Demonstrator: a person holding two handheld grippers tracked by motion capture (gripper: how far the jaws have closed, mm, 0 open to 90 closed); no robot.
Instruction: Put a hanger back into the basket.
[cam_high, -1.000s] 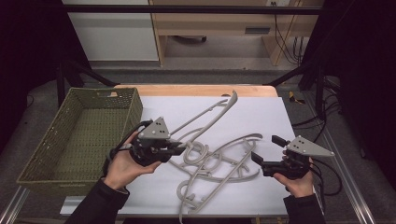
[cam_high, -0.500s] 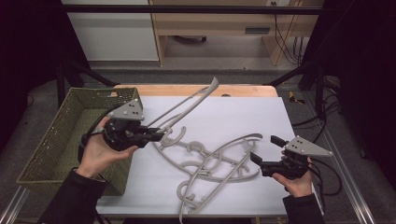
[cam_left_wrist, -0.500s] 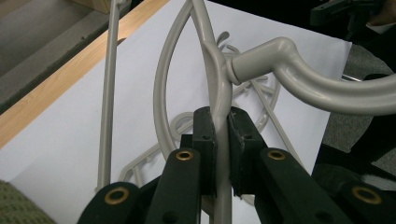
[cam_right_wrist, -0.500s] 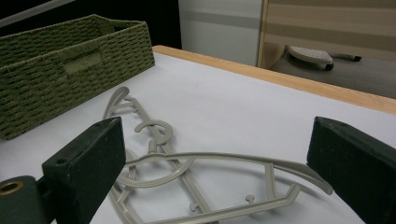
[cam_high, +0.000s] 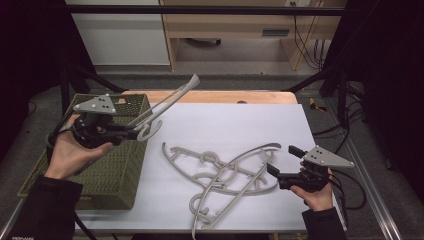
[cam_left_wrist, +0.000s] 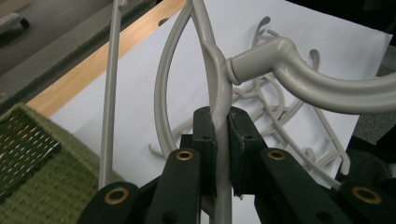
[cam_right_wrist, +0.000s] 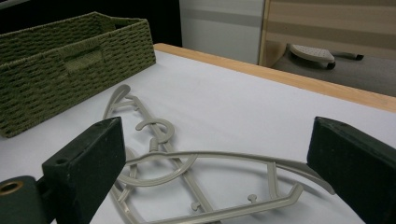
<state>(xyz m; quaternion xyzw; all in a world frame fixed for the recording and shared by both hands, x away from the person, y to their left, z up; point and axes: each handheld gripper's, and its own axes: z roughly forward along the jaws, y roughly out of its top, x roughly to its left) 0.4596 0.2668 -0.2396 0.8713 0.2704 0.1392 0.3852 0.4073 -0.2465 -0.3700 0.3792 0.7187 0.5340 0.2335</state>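
A grey plastic hanger (cam_high: 165, 105) is held up in the air over the right edge of the green woven basket (cam_high: 107, 165). My left gripper (cam_high: 129, 132) is shut on it near its hook. In the left gripper view the hanger (cam_left_wrist: 219, 93) runs between the closed pads. Two or three more grey hangers (cam_high: 225, 175) lie tangled on the white table sheet. My right gripper (cam_high: 281, 170) stands open at the right end of that pile, low over the table. In the right gripper view the pile of hangers (cam_right_wrist: 187, 168) lies between the wide-apart jaws.
The basket (cam_right_wrist: 60, 56) stands at the table's left side. A wooden table edge (cam_high: 210, 96) runs along the back. A black frame bar (cam_high: 200, 9) crosses overhead, and cables (cam_high: 305, 45) hang at the back right.
My left gripper has lifted one hanger out of the pile and carried it left, over the basket's edge. The right gripper has stayed in place, open.
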